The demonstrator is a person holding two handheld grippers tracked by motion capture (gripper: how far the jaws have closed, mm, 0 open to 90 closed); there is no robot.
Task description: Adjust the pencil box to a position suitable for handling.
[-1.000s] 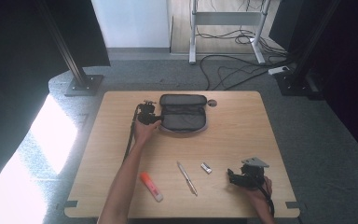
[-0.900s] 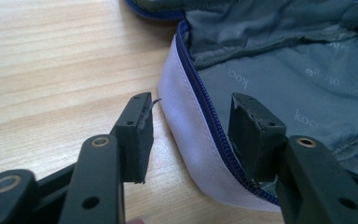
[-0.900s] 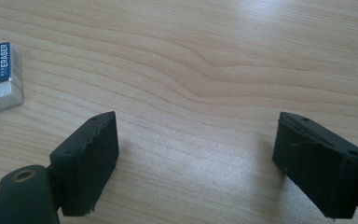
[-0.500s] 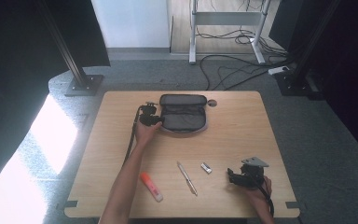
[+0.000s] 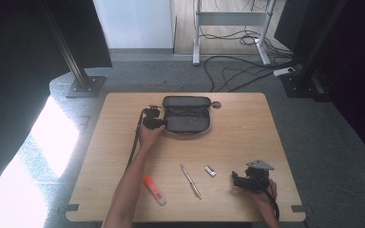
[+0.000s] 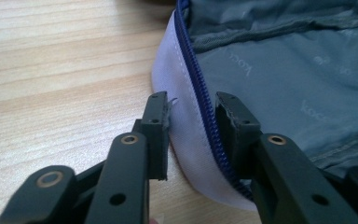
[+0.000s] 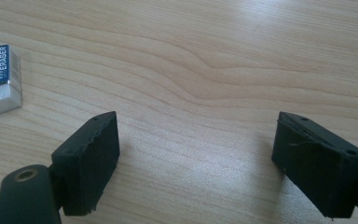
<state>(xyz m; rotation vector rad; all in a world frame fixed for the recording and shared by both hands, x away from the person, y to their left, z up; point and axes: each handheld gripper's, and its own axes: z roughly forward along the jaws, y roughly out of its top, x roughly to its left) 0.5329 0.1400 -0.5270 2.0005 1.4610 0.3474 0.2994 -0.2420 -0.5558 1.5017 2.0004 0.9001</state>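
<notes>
The wooden worktop [image 5: 247, 123] stands on a grey floor [image 5: 342, 156]. Bright light [image 5: 24, 161] falls at the left. Cables [image 5: 237, 71] lie behind.

Grey pencil case [image 5: 187, 115], unzipped, lying open, table's far middle

Our left gripper [image 5: 164, 123] sits mid-frame, forearm stretched forward, jaws narrowly parted. Our right gripper [image 5: 235, 179] rests lower right, jaws spread wide, pointing toward the frame's left.
</notes>
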